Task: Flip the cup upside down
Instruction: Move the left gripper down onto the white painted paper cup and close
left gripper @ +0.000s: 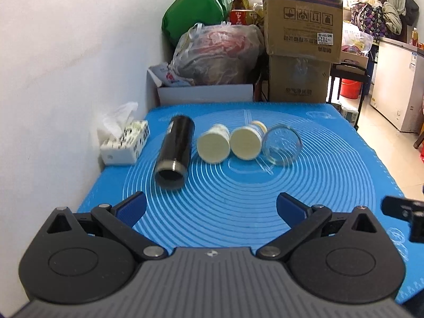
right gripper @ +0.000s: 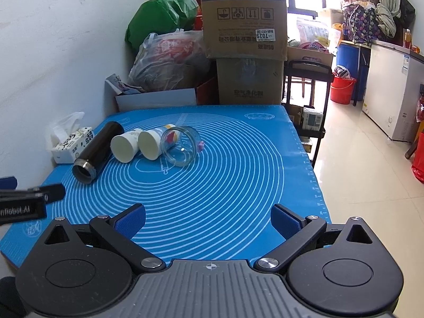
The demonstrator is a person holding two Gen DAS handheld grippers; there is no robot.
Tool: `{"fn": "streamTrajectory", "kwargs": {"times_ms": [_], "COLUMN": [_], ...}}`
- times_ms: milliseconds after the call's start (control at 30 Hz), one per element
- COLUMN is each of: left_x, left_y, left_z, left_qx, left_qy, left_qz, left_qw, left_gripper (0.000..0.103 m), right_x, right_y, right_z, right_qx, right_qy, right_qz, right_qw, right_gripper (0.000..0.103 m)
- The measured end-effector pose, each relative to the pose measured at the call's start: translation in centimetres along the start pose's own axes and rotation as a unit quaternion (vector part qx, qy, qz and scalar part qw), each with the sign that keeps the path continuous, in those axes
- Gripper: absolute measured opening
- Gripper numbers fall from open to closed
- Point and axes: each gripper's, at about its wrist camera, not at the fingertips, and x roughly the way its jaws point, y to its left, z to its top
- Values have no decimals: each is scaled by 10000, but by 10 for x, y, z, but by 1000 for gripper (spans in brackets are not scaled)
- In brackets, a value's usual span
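Observation:
Several cups lie on their sides in a row on the blue mat (left gripper: pixel 238 212): a black metal tumbler (left gripper: pixel 173 152), two white paper cups (left gripper: pixel 213 143) (left gripper: pixel 246 140) and a clear glass cup (left gripper: pixel 282 144). They also show in the right wrist view: tumbler (right gripper: pixel 95 152), paper cups (right gripper: pixel 124 145) (right gripper: pixel 151 143), glass (right gripper: pixel 181 145). My left gripper (left gripper: pixel 210 209) is open and empty, well short of the cups. My right gripper (right gripper: pixel 208 220) is open and empty, nearer the mat's front edge. Part of the right gripper (left gripper: pixel 402 212) shows in the left wrist view.
A tissue box (left gripper: pixel 124 143) stands by the white wall at the mat's left. Cardboard boxes (left gripper: pixel 302 39) and stuffed plastic bags (left gripper: pixel 217 53) are piled behind the table. A tiled floor (right gripper: pixel 371 185) lies to the right with a red bucket (right gripper: pixel 341 90).

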Motion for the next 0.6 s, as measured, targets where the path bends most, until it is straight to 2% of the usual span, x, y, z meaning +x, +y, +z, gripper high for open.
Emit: {"fn": "streamTrajectory", "kwargs": {"times_ms": [500,600], "left_x": [129,160], "left_y": [1,0], "left_z": [64,76], "left_qx": [377,345], "left_qy": [-89,10], "left_qz": [308,204], "left_qw": [9988,9992], "left_gripper": [103,103], "right_x": [62,76], "right_y": [-15,-17], "right_z": [18,18], "right_qx": [223,228], "right_qy": [160,243], "right_qz": [-63,-75], "right_qw": [9996,9994], "right_gripper": [101,101]}}
